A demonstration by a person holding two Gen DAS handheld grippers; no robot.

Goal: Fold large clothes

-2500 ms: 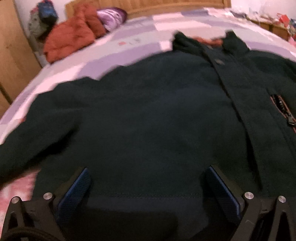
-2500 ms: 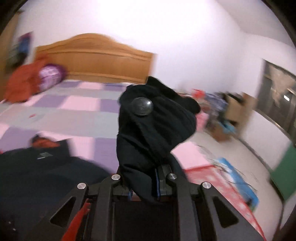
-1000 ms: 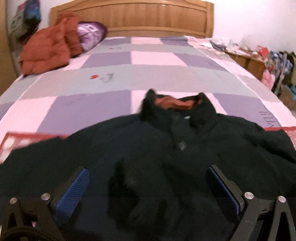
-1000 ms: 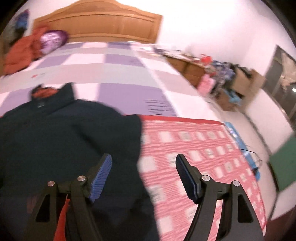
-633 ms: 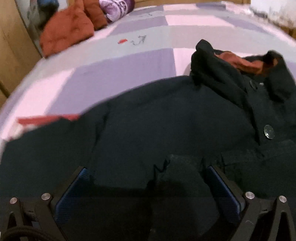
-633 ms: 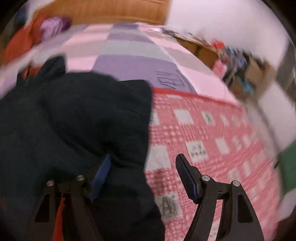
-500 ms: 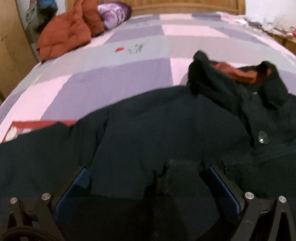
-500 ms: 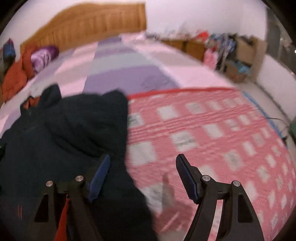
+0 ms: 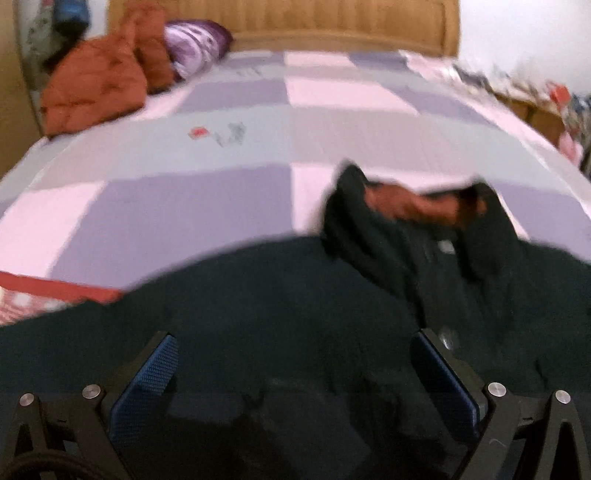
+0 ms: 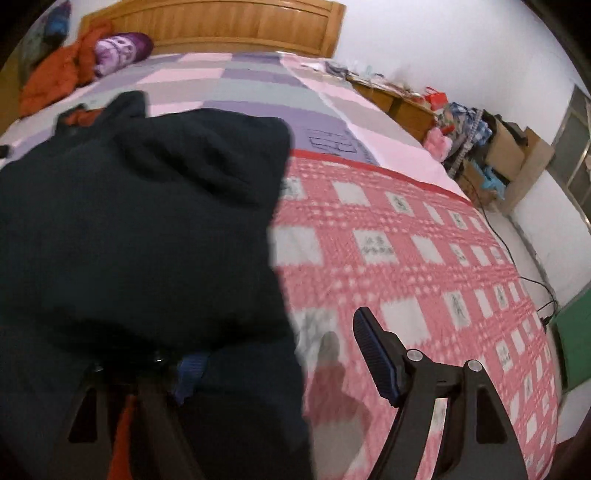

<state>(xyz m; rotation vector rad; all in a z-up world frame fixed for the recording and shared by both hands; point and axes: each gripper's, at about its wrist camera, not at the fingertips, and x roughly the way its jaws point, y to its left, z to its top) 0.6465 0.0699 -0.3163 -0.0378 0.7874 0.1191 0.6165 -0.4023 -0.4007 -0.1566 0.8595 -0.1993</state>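
Both tongs (image 9: 291,369) (image 10: 277,354) gaping, nothing clamped; dark coat (image 9: 295,314) bunched on bed (image 9: 221,147) — careless pinch could drag folded sleeve loose.

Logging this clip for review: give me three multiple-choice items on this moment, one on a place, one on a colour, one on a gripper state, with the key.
1. Where does the dark jacket lie?
A. on the bed
B. on the floor
C. on a chair

2. What colour is the lining inside the jacket's collar?
A. white
B. rust orange
C. green

3. How is the left gripper?
A. shut on the collar
B. open over the jacket
C. out of view

Key: 1 A, the jacket is spread on the patchwork quilt in front of the headboard. 2 B, rust orange shows between the collar flaps. 3 B, its blue pads stand wide apart with the fabric lying beneath.
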